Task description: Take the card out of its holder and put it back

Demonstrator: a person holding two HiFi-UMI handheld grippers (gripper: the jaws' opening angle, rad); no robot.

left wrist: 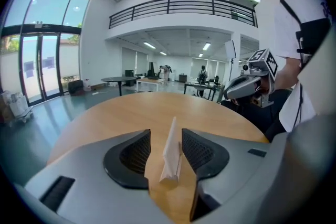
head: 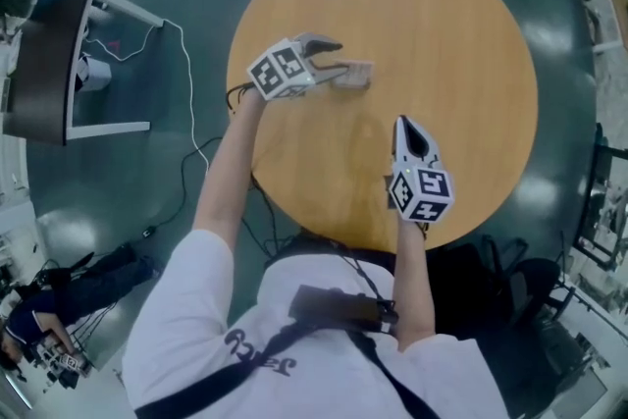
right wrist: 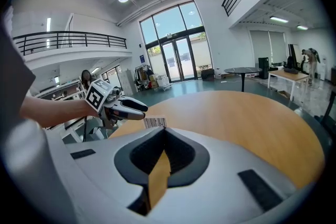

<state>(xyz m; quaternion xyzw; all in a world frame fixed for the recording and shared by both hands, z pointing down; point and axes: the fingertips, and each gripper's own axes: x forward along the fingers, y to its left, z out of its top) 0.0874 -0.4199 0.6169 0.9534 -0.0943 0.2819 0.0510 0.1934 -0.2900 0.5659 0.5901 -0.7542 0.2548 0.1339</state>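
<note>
Two hand-held grippers are over the round light-brown wooden counter (head: 442, 34). The left hand-held gripper (head: 340, 57) is released, its jaws standing apart on either side of the thin white card (left wrist: 172, 147). The card stands upright in its small pale holder (left wrist: 169, 180) on the counter, with the left pad clear of it and the right pad just beside it. The right hand-held gripper (head: 405, 126), near the counter's close edge, is clenched with nothing between its jaws.

Two grippers: left gripper (head: 340, 57), right gripper (head: 403, 124); one card (head: 355, 74); one table (head: 442, 34).
</note>
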